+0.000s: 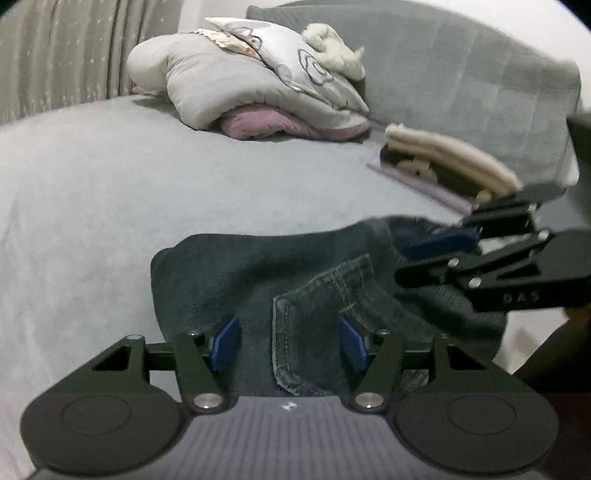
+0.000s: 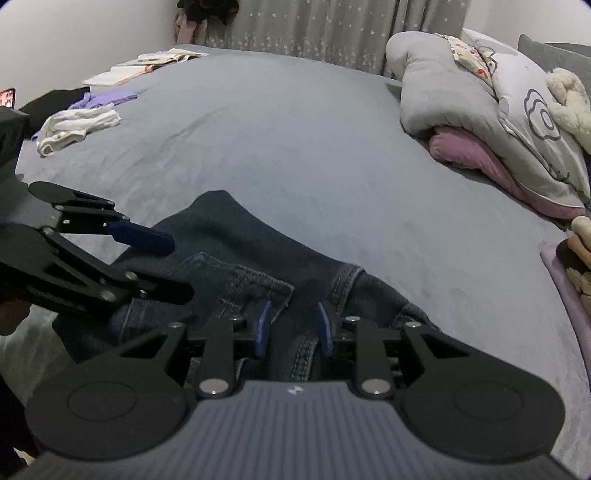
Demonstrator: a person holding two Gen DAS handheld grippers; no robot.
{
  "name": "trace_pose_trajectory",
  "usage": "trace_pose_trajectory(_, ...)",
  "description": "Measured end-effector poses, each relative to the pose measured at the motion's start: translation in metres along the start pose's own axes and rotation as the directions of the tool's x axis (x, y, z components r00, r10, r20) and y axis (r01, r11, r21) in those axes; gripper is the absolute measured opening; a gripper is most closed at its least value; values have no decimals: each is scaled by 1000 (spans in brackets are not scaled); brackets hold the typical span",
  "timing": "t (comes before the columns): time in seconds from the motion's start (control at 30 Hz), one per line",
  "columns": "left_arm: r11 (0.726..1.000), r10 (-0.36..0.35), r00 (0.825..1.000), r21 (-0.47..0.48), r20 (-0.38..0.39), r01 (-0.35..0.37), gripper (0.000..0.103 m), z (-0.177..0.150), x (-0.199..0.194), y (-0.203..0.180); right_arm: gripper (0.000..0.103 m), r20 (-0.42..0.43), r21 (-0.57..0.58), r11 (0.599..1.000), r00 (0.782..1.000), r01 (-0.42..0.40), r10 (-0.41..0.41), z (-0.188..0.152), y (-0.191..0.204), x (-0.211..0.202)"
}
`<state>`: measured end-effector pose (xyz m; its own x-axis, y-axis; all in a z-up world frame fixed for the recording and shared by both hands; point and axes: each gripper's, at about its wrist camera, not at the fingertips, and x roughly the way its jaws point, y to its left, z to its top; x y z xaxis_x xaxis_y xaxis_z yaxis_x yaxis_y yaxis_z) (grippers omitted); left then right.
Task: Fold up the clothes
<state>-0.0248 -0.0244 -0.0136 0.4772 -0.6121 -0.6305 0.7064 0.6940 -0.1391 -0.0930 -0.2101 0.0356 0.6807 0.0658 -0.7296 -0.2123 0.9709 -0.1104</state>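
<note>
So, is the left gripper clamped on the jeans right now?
No, the left gripper has its blue pads spread wide over the jeans, pressing nothing.

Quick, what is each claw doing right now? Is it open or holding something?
Left gripper: open over the folded jeans, pads not pressing them.
Right gripper: partly open over the jeans' seam; cannot tell if it pinches the denim.

Grey bed sheet (image 2: pixel 295 147) spread wide, with a bunched grey quilt (image 2: pixel 443 96) over a pink blanket (image 2: pixel 476 155) at its far side. Star-dotted curtain (image 2: pixel 325 29) hung behind; cream plush toy (image 1: pixel 332 48) lay atop the quilt.
</note>
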Motion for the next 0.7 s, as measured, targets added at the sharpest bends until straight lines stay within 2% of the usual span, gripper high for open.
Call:
trace_pose_trajectory(0.23, 999, 18, 1000, 38, -10, -18, 67, -2, 3, -4, 31, -14, 11, 1000, 1000, -1, 1, -10, -5, 3)
trace_pose_trajectory(0.47, 996, 15, 1000, 92, -27, -12, 74, -4, 2, -12, 31, -30, 5, 1000, 1000, 4, -4, -14, -8, 0)
trace_pose_trajectory(0.53, 999, -31, 999, 39, -35, 32, 75, 6, -3, -5, 32, -32, -2, 1000, 999, 10, -10, -13, -6, -3)
trace_pose_trajectory(0.57, 999, -52, 998, 3, -18, 52, 75, 12, -7, 1, 36, -32, -5, 1000, 999, 10, -10, -13, -5, -3)
trace_pose_trajectory(0.63, 995, -67, 997, -70, 40, 70, 76, 25, -14, 17, 60, -14, -25, 1000, 1000, -6, 6, -9, 0, -7)
trace_pose_trajectory(0.7, 987, -53, 994, -146, 93, 66, 76, 37, -15, 33, 68, 9, -32, 999, 1000, -27, 27, -5, 3, -9)
